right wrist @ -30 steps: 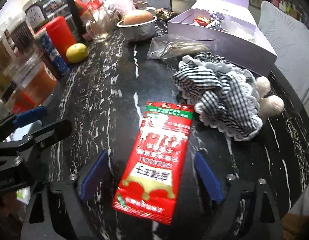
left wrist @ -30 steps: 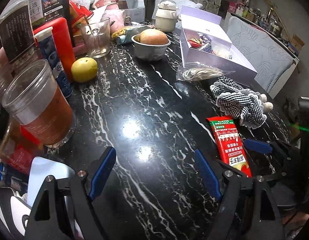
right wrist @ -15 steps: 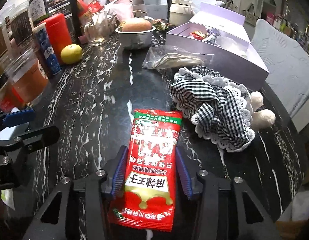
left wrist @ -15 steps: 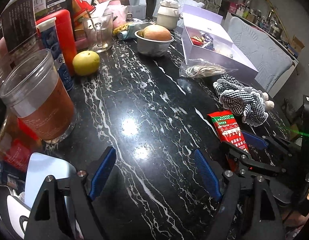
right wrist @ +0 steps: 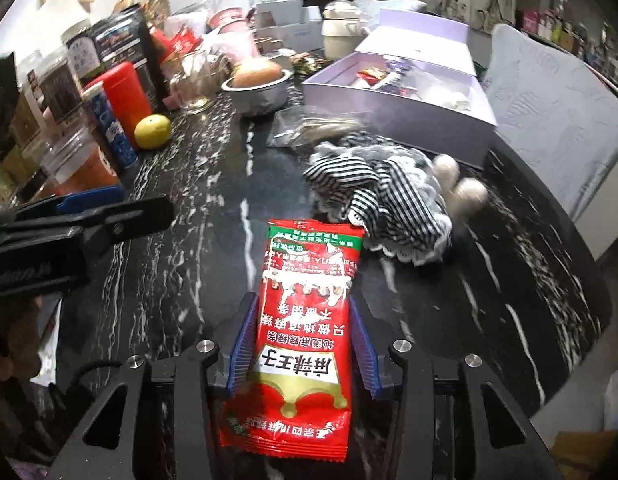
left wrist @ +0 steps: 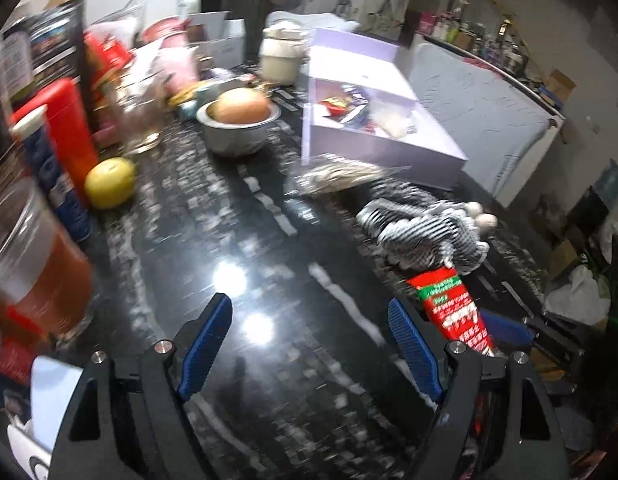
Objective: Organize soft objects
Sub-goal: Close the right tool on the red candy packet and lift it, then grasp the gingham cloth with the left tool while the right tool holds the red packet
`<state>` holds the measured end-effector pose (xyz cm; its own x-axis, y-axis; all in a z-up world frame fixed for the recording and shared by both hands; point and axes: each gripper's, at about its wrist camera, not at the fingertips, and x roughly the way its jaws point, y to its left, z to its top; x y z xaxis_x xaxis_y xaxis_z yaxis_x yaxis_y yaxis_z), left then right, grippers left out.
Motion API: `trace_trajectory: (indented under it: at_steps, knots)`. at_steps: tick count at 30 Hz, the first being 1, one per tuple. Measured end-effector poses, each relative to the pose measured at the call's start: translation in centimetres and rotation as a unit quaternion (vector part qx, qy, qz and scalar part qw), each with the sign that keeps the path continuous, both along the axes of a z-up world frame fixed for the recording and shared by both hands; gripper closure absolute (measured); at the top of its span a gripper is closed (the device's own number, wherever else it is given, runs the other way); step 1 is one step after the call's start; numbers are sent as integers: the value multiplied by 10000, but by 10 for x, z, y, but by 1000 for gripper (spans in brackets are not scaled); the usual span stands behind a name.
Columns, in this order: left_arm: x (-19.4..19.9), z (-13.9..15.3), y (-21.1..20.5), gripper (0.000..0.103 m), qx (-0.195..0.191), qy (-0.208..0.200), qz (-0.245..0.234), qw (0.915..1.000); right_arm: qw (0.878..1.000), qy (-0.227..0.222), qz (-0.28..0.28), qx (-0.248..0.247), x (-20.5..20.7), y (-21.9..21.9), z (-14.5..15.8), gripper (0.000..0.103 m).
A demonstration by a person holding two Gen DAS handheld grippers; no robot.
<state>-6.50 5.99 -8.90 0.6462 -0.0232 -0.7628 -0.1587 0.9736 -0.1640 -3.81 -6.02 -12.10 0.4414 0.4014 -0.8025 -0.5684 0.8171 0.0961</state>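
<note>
Right wrist view, right hand-held gripper (right wrist: 303, 350) clenched on red snack packet (right wrist: 305, 320), blue pads pressing both long edges, packet raised above black marble tabletop (right wrist: 197, 200), checked cloth toy (right wrist: 381, 200) just beyond, left hand-held gripper (left wrist: 309, 350) released, empty.

Big white Chinese signs, seen upside down, are printed on the red snack packet (right wrist: 305, 340) in the lower middle of the right wrist view; they cannot be read with surety. Writing on the jars and boxes at the upper left is too blurred.
</note>
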Motion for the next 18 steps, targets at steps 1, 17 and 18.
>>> trace_trajectory:
  at_steps: [1,17,18]
  knots:
    - [4,2,-5,22,-10,-16,-63,10000,10000,17,-56,33,1,-6,1,59]
    - [60,9,-77,22,204,-210,-1100,9935,9939,152,-1066,243,31,-95,-2,59]
    - [63,8,-80,22,225,-201,-1146,9930,9936,153,-1092,247,33,-97,-3,59]
